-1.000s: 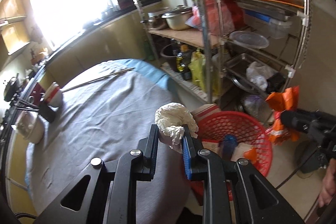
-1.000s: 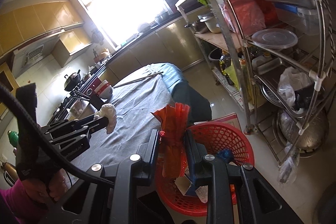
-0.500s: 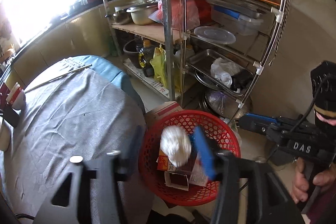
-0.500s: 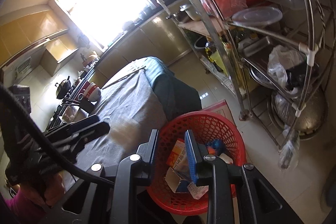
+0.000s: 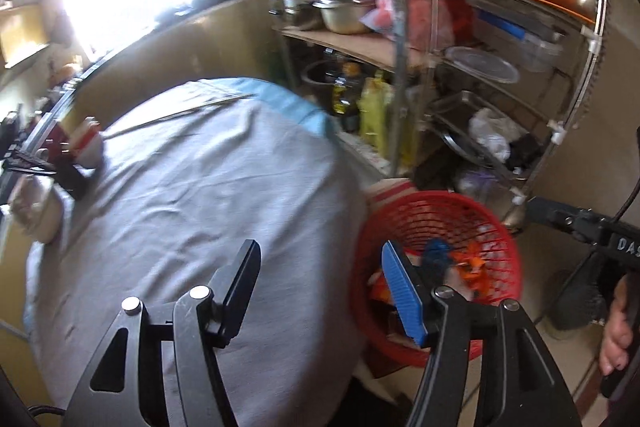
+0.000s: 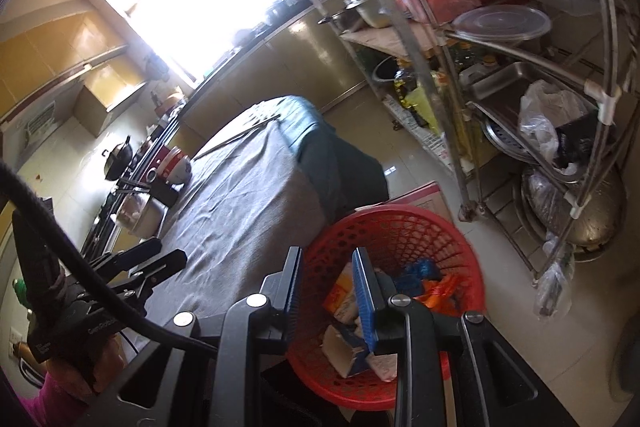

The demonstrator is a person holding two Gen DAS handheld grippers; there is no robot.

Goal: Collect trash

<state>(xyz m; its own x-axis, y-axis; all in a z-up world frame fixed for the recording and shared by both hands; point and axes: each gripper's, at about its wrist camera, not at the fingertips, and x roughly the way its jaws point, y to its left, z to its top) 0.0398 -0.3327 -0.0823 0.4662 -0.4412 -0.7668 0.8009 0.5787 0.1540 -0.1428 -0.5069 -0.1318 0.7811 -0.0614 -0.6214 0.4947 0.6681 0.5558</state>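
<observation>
The trash lies heaped in the red basket on the floor beside the cloth-covered table. The left gripper, jaws just opening, hangs empty at the table's edge; the right gripper hovers above the basket, jaws narrowly apart, nothing between. The basket sits close below both — a careless dip could tip it.

Readable text: white "DAS" on the black body of the right tool at the left-wrist view's right edge, cut off by the frame; faint print on the left tool body in the right-wrist view, too blurred to read.
</observation>
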